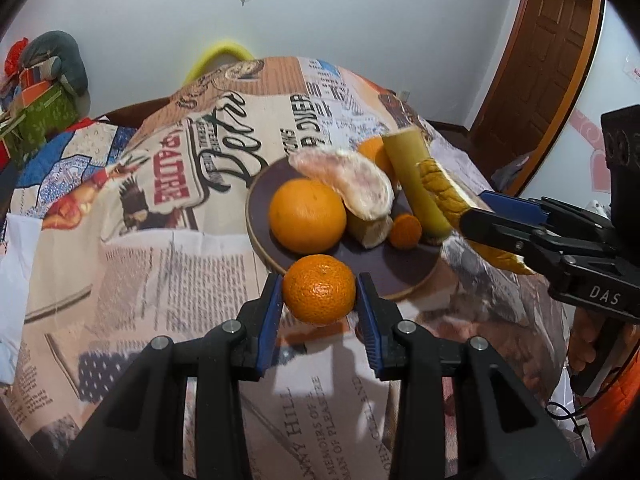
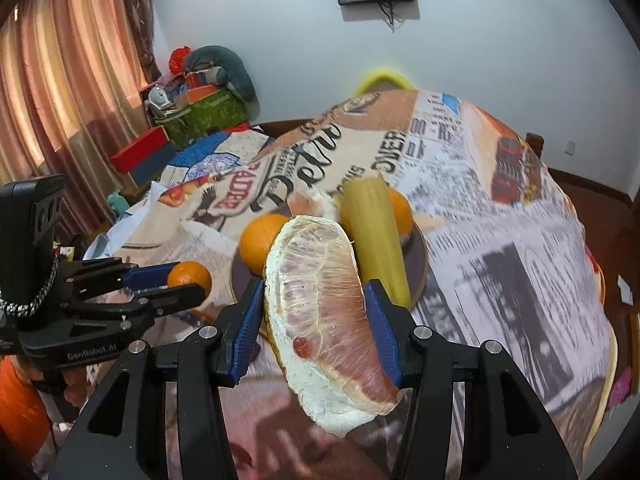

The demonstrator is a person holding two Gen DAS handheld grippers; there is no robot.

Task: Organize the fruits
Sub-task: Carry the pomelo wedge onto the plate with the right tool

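Observation:
My left gripper [image 1: 319, 294] is shut on a small mandarin [image 1: 319, 290], held just above the near rim of a dark round plate [image 1: 360, 266]. The plate holds a large orange [image 1: 307, 215], a pomelo segment [image 1: 348, 184], a small mandarin [image 1: 406, 231], another orange [image 1: 374, 154] and a yellow-green cane piece [image 1: 416, 184]. My right gripper [image 2: 316, 322] is shut on a big pomelo wedge [image 2: 320, 308], held near the plate's right side; it shows in the left wrist view [image 1: 452, 200] too. The left gripper and its mandarin [image 2: 189, 276] appear in the right wrist view.
The table wears a newspaper-print cloth [image 1: 192, 240]. A yellow chair back [image 1: 220, 56] stands behind it. Boxes and a grey cushion [image 2: 208, 92] are piled at the far left near a curtain [image 2: 60, 80]. A wooden door [image 1: 548, 52] is at the right.

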